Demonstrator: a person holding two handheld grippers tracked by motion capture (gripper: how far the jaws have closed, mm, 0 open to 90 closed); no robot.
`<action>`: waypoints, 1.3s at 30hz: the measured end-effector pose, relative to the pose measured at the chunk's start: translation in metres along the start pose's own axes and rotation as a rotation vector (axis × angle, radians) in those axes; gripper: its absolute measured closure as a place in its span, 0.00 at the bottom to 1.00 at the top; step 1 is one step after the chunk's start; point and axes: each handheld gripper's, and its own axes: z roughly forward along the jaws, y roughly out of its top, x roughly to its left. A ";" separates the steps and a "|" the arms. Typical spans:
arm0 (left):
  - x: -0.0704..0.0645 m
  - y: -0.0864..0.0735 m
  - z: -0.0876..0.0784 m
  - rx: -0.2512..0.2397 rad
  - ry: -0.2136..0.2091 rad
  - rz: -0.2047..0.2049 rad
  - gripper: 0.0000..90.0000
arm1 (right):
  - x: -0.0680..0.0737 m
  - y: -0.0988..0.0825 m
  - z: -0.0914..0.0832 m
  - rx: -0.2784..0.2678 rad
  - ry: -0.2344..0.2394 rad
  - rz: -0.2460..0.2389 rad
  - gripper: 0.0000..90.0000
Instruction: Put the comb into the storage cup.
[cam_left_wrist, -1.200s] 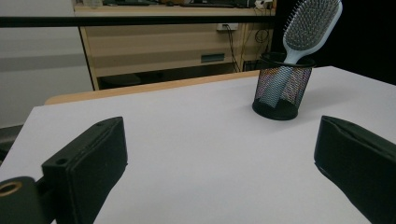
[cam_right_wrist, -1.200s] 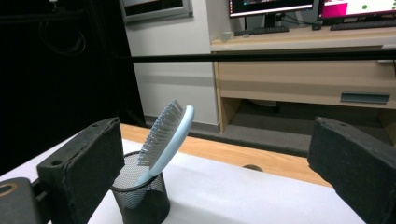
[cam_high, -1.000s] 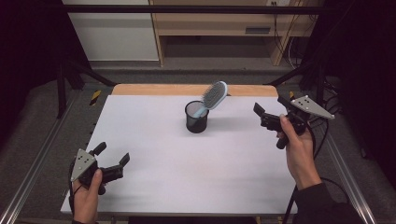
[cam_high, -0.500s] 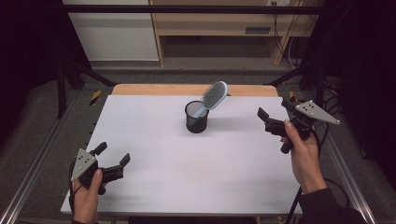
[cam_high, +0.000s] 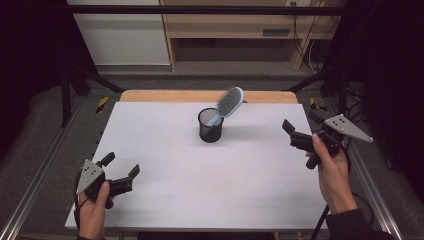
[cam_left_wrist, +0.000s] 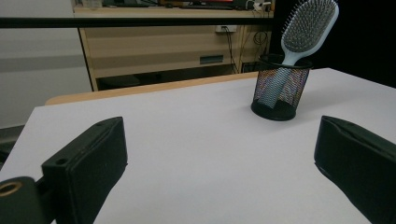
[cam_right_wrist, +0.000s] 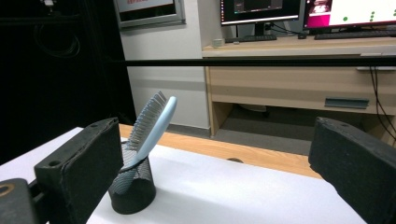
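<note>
A light blue hairbrush (cam_high: 230, 102) stands handle-down in a black mesh cup (cam_high: 210, 127) at the far middle of the white table (cam_high: 200, 185), its bristled head leaning right. My left gripper (cam_high: 121, 164) rests open near the front left corner, holding nothing. My right gripper (cam_high: 301, 122) hovers open at the right edge, well apart from the cup. The left gripper view has the cup (cam_left_wrist: 279, 93) and brush (cam_left_wrist: 308, 28) ahead between wide jaws (cam_left_wrist: 219, 154). In the right gripper view, the brush (cam_right_wrist: 152, 123) and cup (cam_right_wrist: 133, 186) sit beside the left jaw of my gripper (cam_right_wrist: 215, 172).
A wooden strip (cam_high: 200, 95) borders the table's far edge. Beyond it stands a wooden desk (cam_right_wrist: 299, 79) with monitors (cam_right_wrist: 261, 9). A black frame bar (cam_high: 210, 10) crosses overhead. Metal rails (cam_high: 30, 200) run along the left side.
My right gripper has drawn back to the right, away from the cup, toward the table's right edge. The left gripper, cup and brush stay where they were.
</note>
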 end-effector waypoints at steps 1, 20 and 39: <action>0.000 0.000 0.000 0.000 -0.001 0.001 0.03 | -0.001 -0.001 -0.001 0.000 -0.001 -0.001 0.03; -0.001 0.000 0.000 -0.006 -0.011 0.001 0.03 | -0.017 -0.021 -0.026 0.012 -0.033 -0.002 0.03; -0.002 -0.001 0.001 0.000 -0.018 0.005 0.03 | -0.022 -0.051 -0.040 0.023 -0.041 -0.015 0.03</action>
